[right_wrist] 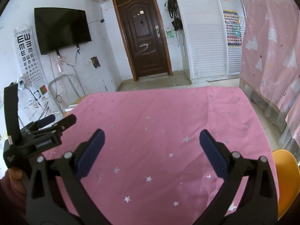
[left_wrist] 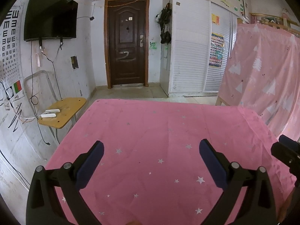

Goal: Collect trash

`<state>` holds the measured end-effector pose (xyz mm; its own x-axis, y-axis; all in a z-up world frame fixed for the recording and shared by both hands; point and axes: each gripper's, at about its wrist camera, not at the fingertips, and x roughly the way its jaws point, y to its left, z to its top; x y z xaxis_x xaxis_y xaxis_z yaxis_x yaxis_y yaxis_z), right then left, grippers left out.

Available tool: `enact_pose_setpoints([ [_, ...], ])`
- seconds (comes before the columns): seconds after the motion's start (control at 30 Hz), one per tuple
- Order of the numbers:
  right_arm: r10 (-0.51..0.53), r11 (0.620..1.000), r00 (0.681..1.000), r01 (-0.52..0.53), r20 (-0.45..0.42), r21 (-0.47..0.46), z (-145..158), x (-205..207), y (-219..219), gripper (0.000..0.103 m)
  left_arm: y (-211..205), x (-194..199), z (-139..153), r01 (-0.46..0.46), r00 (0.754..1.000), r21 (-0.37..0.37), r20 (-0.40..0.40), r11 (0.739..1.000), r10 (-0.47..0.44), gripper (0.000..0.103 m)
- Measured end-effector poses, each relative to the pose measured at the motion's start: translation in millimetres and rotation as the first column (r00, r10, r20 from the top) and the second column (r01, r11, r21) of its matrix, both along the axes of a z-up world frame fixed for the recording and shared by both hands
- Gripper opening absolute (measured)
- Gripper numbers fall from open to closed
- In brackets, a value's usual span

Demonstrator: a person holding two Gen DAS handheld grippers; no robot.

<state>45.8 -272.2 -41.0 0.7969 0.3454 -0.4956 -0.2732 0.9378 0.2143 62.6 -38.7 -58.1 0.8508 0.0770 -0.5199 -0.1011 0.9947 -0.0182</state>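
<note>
The left hand-held gripper (left_wrist: 151, 148) hovers over the near part of a bench covered in a pink cloth with silver stars (left_wrist: 159, 131), its dark-blue padded fingers (left_wrist: 90, 165) spread wide with nothing between them. The right hand-held gripper (right_wrist: 151, 139) stands likewise released and empty over the same cloth, just right of the left one; in the right wrist view the left tool's black body shows at the left edge, and a fingertip of the person's hand (right_wrist: 15, 174) grips it low in the corner.

No trash can be made out on the starred cloth in either view; its surface shows only folds and creases.

To the left of the bench stands a wooden-seated chair with a grey metal frame (left_wrist: 63, 112), two white oblong devices (left_wrist: 49, 113) lying on its seat with cables trailing. Above it on the scuffed white wall hang a black flat television (left_wrist: 50, 16) and an eye chart (left_wrist: 8, 43). At the far end is a dark brown panelled door (left_wrist: 126, 43), with white louvred wardrobe doors (left_wrist: 191, 48) to its right. A pink sheet printed with white trees (left_wrist: 262, 75) drapes the right side. An orange rounded object (right_wrist: 285, 180) at the near right edge is cut off and hard to identify.
</note>
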Motion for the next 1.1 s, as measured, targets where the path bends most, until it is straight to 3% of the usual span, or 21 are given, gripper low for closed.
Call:
enact_pose_setpoints([
  [1.1,-0.002,1.000,1.000,0.002,0.002,0.000,-0.8,0.4,-0.7,0.097,-2.1,0.2,-0.5,0.002,1.000,0.002,0.000,1.000,-0.002,0.094],
])
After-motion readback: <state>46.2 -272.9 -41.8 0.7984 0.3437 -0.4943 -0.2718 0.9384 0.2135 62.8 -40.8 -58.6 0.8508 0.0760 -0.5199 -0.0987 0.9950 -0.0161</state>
